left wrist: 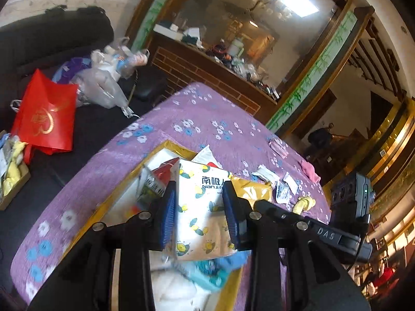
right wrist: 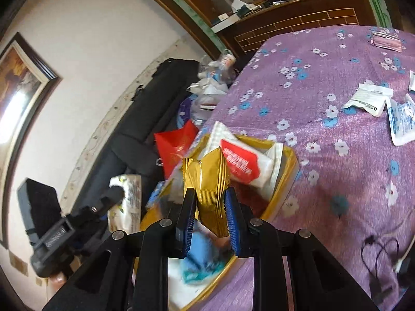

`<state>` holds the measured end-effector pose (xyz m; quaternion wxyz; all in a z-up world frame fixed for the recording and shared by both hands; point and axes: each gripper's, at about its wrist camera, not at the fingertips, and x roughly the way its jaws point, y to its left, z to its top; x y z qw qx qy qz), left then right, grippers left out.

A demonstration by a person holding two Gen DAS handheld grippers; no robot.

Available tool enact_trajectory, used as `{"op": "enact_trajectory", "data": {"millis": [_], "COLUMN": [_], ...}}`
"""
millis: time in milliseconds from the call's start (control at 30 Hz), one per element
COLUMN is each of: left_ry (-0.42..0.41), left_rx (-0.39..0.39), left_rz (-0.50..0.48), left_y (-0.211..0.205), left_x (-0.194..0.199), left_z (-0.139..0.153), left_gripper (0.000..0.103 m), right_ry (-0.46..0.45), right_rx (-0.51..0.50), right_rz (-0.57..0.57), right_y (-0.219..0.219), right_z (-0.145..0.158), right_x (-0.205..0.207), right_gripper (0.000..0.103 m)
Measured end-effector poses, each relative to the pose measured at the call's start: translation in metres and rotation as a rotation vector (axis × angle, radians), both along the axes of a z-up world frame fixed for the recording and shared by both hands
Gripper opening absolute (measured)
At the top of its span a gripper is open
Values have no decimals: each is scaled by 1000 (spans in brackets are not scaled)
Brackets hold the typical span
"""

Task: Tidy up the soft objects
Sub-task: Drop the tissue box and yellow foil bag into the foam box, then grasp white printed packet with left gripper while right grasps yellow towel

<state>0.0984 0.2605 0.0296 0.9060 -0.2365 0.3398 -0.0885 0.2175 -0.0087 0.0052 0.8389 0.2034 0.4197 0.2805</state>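
My left gripper (left wrist: 198,213) is shut on a white tissue pack with a bee print (left wrist: 202,207), held over the yellow-rimmed box (left wrist: 166,146) on the purple flowered bedspread. The pack also shows in the right wrist view (right wrist: 128,202). My right gripper (right wrist: 207,221) is shut on a gold foil packet (right wrist: 207,181), held over the same box (right wrist: 290,171). The gold packet also shows in the left wrist view (left wrist: 253,190). The box holds a red-and-white pack (right wrist: 240,164), white packs and a blue cloth (right wrist: 202,259).
White sachets (right wrist: 368,98) and a pink packet (right wrist: 386,41) lie on the bedspread (right wrist: 324,155), with a yellow item (left wrist: 303,203) and a pink sock (left wrist: 310,171). A black cable (right wrist: 381,254) lies at the right. A dark sofa holds a red bag (left wrist: 44,114) and plastic bags.
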Motion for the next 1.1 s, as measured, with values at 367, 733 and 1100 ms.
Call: {"op": "enact_trajectory", "data": {"millis": [367, 733, 1100], "left_ry": [121, -134, -36], "left_rx": [3, 134, 275], "left_rz": [-54, -5, -382], "left_y": [-13, -76, -232], "left_x": [43, -14, 45], "left_z": [-36, 33, 26], "left_gripper": [46, 75, 76], "right_ry": [14, -293, -147], "right_rx": [-23, 18, 24], "right_rz": [-42, -69, -350], "right_y": [0, -109, -277], "right_z": [-7, 61, 26], "right_x": [10, -79, -52], "right_gripper": [54, 91, 91]}}
